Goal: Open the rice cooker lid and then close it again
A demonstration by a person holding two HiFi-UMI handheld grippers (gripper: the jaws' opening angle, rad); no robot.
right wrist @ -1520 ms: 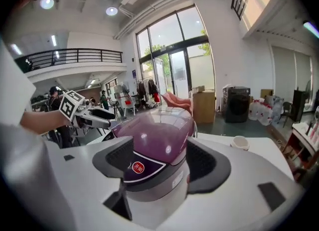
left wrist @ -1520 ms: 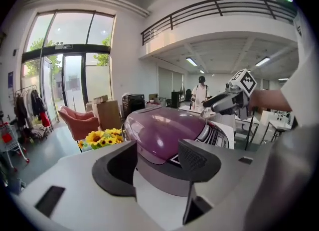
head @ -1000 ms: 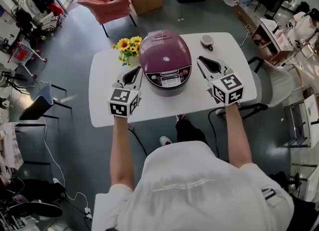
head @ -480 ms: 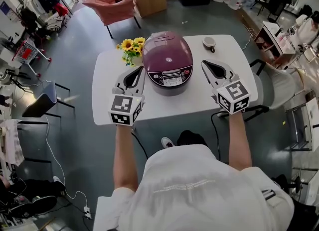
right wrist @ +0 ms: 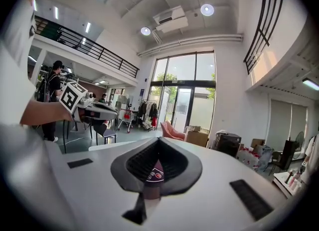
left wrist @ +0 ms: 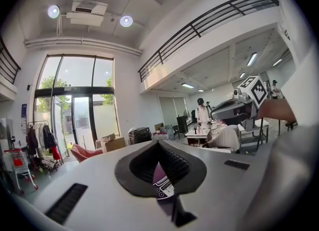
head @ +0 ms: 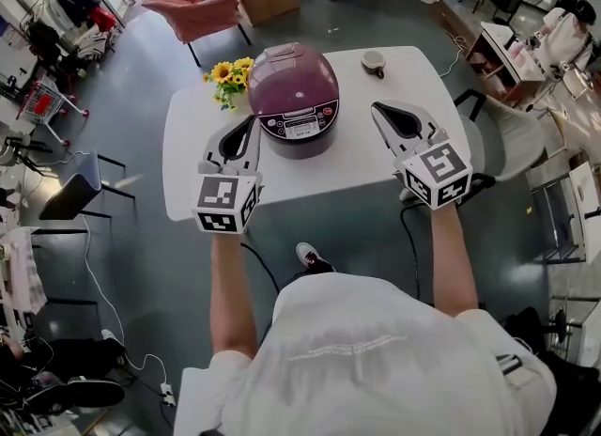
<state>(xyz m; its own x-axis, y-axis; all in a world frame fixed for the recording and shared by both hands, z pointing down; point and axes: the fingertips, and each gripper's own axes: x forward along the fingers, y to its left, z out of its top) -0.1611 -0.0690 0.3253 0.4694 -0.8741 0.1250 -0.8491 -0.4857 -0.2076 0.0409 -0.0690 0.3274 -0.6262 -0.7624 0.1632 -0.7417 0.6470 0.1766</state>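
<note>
The purple rice cooker [head: 293,96] sat in the middle of the white table [head: 188,176]. Its lid [head: 291,72] was down and its buttons faced the near side. It lay between the two claws, a little farther away. The left gripper [head: 250,128] was just beside its left side. The right gripper [head: 379,111] was more apart. Both had jaws pressed together, holding nothing.

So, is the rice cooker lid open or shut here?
Shut. In the head view the purple lid lies flat on the rice cooker, with no gap showing along its front edge.
</note>
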